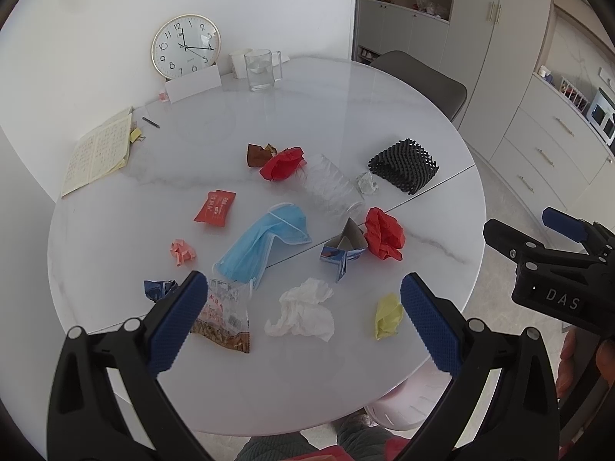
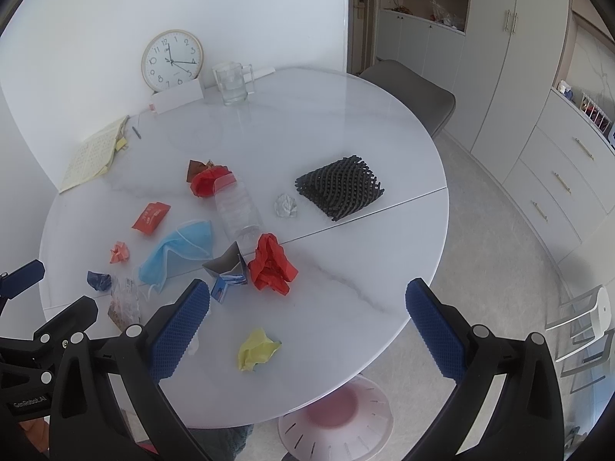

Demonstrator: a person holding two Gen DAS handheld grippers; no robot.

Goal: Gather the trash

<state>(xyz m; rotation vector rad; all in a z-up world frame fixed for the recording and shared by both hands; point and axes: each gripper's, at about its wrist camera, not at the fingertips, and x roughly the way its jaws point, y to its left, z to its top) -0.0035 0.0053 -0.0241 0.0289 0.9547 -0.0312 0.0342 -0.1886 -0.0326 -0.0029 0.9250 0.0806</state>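
the left gripper [image 1: 303,303] and right gripper [image 2: 307,315] both hover wide open above the near edge of the counter [image 1: 346,96], holding nothing. collecting looks barely begun: every scrap lies loose. nearest are a white tissue [image 1: 303,313], a yellow wad [image 2: 256,349] and a snack wrapper [image 1: 223,317]; further off, a blue mask [image 1: 265,244], red paper [image 2: 272,265], a clear bottle [image 1: 332,188] and black netting [image 1: 403,165]. the pink bin [image 2: 338,418] sits below the rim. next, i judge, one gripper drops onto the tissue or yellow wad.
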